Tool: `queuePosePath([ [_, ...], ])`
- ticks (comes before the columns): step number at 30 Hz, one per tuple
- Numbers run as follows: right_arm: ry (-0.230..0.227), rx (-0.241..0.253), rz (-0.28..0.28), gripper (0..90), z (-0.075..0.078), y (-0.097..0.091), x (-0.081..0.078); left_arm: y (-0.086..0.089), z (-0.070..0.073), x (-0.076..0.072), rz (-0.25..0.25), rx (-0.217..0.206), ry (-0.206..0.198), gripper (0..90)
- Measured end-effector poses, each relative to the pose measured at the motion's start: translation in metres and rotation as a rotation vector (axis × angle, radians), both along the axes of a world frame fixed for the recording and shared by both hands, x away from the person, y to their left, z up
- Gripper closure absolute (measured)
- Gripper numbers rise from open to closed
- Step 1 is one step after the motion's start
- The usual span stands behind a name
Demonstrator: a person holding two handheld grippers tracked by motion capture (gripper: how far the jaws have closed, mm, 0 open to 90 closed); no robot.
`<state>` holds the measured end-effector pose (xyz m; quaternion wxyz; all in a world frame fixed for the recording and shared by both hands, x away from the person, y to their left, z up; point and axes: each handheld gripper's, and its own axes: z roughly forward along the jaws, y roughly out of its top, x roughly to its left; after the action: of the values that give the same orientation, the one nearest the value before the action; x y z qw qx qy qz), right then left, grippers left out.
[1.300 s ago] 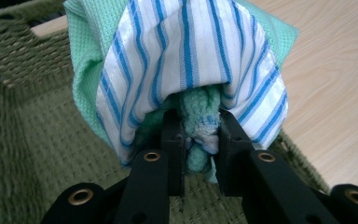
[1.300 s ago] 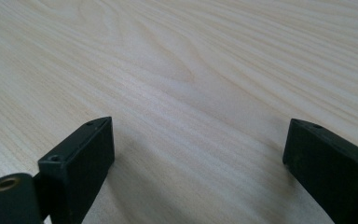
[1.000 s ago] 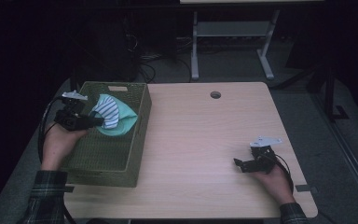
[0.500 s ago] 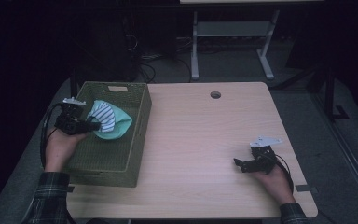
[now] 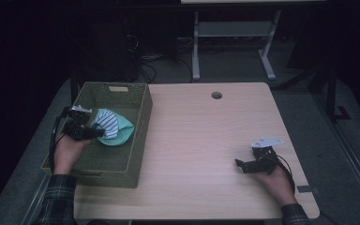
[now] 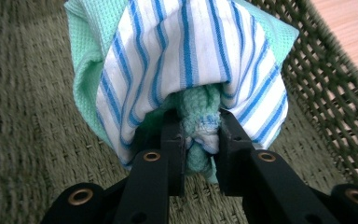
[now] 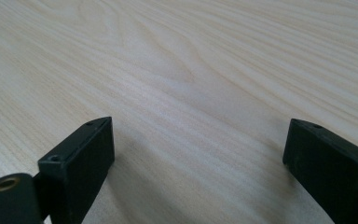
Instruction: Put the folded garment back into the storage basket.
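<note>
At the lower right of the high view, your right gripper (image 5: 242, 164) rests on the pale wooden table (image 5: 201, 140), jaws wide apart with nothing between. At mid left, your left gripper (image 5: 95, 131) clamps the bunched mint-green and blue-striped cloth (image 5: 114, 126) inside the olive woven rectangular basket (image 5: 104, 164).

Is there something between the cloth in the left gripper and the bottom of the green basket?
Nothing visible does. The left gripper is shut on the bunched cloth, already inside the green basket. The woven floor around and under the cloth looks bare, though the spot directly beneath the cloth is hidden.
</note>
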<state>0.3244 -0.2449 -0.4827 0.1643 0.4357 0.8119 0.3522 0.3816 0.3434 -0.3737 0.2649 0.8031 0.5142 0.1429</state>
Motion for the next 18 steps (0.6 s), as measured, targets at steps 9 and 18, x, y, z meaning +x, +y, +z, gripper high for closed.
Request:
queuePosePath([
  [9, 0.0, 0.0, 0.0, 8.3, 0.0, 0.0, 0.0, -0.003, -0.015, 0.002, -0.002, 0.032, 0.015, 74.9],
  [18, 0.0, 0.0, 0.0, 8.2, 0.0, 0.0, 0.0, -0.001, -0.027, 0.004, -0.001, 0.024, 0.072, 74.5],
])
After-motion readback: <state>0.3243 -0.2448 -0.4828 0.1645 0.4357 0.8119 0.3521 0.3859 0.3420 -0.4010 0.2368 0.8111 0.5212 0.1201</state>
